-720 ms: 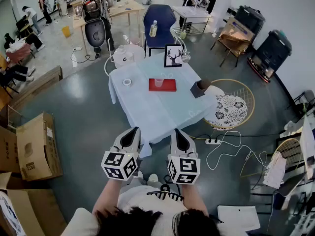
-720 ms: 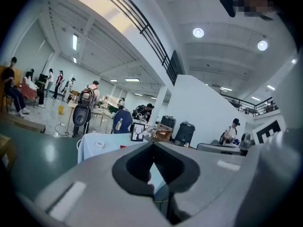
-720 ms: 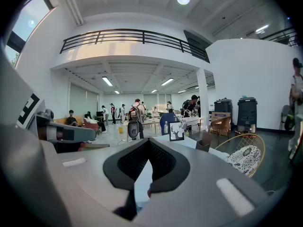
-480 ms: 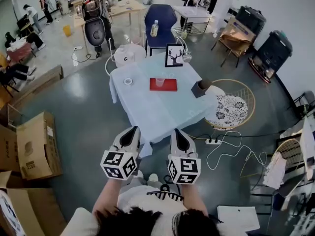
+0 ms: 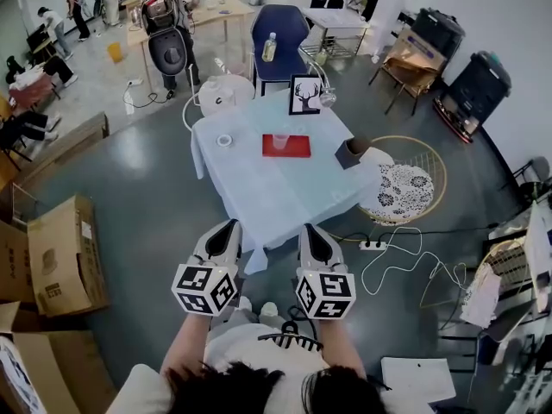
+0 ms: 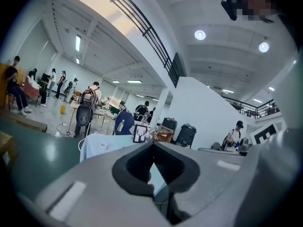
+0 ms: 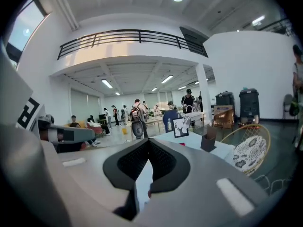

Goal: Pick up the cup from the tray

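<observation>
A clear cup (image 5: 279,141) stands on a flat red tray (image 5: 297,148) in the middle of a table with a pale blue cloth (image 5: 259,188). Both grippers are held low in front of the person, short of the table's near edge and far from the cup. My left gripper (image 5: 228,229) and my right gripper (image 5: 310,231) point toward the table side by side. In the left gripper view the jaws of the left gripper (image 6: 154,146) meet with nothing between them. The right gripper (image 7: 149,142) is likewise shut and empty. A red sliver of the tray (image 7: 182,144) shows past the right jaws.
On the table also stand a deer picture frame (image 5: 304,96), a tape roll (image 5: 223,141) and a brown box (image 5: 350,153). A blue chair (image 5: 278,37) stands behind the table, a wicker chair (image 5: 405,184) to its right. Cardboard boxes (image 5: 60,253) lie left, cables (image 5: 388,253) right.
Almost nothing has changed. The two grippers have drifted very slightly and stay shut, side by side before the table.
</observation>
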The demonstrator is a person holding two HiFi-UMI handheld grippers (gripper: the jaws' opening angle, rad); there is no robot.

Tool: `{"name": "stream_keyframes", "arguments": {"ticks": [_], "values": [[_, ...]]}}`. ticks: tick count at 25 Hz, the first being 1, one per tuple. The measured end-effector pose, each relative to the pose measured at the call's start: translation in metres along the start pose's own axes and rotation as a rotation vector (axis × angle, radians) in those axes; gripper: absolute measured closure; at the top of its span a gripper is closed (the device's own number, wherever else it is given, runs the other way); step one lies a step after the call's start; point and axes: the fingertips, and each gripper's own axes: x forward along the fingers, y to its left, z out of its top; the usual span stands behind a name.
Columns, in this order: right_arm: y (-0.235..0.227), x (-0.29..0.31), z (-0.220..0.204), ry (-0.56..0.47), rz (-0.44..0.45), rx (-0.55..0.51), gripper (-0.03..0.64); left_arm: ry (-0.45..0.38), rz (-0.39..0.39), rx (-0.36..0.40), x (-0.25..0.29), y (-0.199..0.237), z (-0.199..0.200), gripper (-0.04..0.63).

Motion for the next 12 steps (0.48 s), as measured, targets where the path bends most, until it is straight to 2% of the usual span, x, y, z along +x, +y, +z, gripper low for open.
{"name": "stream_keyframes", "arguments": {"ticks": [2,5,9,12], "values": [[-0.001,0.003,-0.003,0.015,0.011,0.055,0.591,0.002,-0.006,-0.005,0.0,0.003,0.002,0.595],[0.0,0.004,-0.002,0.014,0.01,0.051,0.588,0.0,-0.01,-0.008,0.002,0.008,0.005,0.595],[0.005,0.008,0.003,-0.016,0.035,0.081,0.462,0.004,-0.029,-0.001,0.008,0.014,0.007,0.595],[0.002,0.01,0.006,-0.038,0.0,0.053,0.454,0.009,-0.052,0.013,0.012,0.016,0.007,0.595]]}}
